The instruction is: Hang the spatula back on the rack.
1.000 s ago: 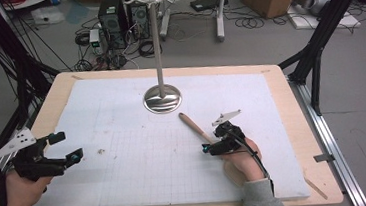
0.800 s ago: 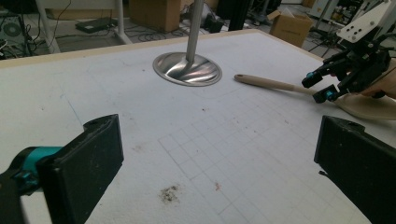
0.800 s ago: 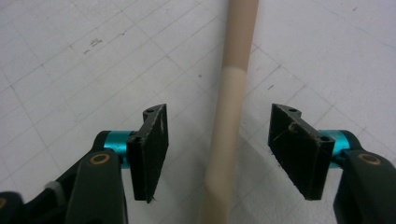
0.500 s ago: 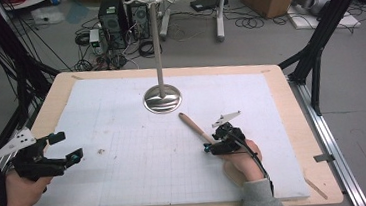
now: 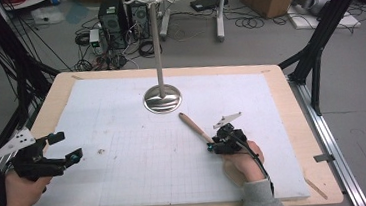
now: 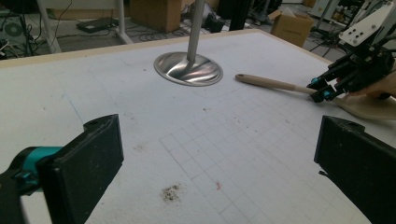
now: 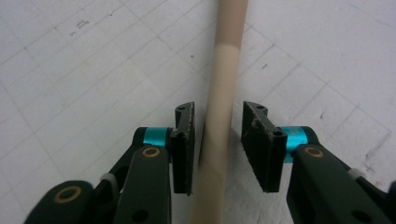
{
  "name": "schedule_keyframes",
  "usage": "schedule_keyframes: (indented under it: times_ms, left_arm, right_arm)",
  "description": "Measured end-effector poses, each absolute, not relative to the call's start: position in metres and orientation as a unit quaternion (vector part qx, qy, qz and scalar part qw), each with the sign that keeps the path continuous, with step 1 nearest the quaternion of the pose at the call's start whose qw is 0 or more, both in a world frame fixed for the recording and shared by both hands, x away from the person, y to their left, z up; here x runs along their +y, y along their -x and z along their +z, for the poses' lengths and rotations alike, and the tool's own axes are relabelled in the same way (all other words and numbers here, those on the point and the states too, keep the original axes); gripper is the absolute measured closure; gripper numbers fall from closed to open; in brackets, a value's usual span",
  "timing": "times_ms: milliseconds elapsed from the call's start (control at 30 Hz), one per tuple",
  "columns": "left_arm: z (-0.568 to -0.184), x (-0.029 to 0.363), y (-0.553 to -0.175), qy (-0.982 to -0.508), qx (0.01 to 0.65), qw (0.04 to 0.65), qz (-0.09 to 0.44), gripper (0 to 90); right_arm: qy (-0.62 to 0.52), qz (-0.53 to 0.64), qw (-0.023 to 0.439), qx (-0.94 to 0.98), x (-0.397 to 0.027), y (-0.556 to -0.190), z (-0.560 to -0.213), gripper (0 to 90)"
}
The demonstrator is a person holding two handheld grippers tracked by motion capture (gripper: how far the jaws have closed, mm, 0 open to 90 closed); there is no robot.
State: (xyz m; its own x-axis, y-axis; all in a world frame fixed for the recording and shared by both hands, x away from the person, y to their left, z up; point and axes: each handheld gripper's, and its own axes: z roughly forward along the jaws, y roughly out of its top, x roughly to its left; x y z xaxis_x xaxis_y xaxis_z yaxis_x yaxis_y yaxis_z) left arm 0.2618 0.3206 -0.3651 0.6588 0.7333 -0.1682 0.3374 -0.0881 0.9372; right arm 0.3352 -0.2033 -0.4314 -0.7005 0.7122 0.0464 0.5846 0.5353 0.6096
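Figure: grasp of the slender beige wooden stick point(image 5: 193, 124), which lies flat on the white gridded table point(image 5: 128, 183), slanting from near the round polished metal base of the upright stand point(image 5: 162, 99) toward my right hand-held gripper point(image 5: 214, 146). In the right gripper view the stick point(image 7: 219, 116) runs between the two black pads point(image 7: 184, 144); the jaws have just been closing, yet a narrow gap shows on each side, so they straddle the stick without clamping it. To grip well I would keep the stick centred between the pads and close evenly, so that neither pad shoves it sideways, then lift level. My left hand-held gripper point(image 5: 62, 148) rests at the table's left edge, jaws wide apart and holding nothing. Open table lies between the two grippers; the stand's pole point(image 5: 156, 40) ahead of the stick's far end is the one obstacle to swing clear of.
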Motion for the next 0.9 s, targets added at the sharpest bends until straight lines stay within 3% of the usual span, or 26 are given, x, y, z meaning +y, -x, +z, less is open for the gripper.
schedule_keyframes:
  times_ms: [200, 900]
  left_arm:
    - [-0.3642, 0.3210, -0.2611, -0.717, 0.372, 0.562, 0.177, 1.7]
    - [-0.3647, 0.3196, -0.2618, -0.718, 0.374, 0.560, 0.178, 1.8]
  right_arm:
    - [-0.374, 0.311, 0.104, 0.868, -0.2052, -0.3330, -0.4320, 73.3]
    - [-0.364, 0.315, 0.102, 0.871, -0.2051, -0.3310, -0.4302, 78.4]
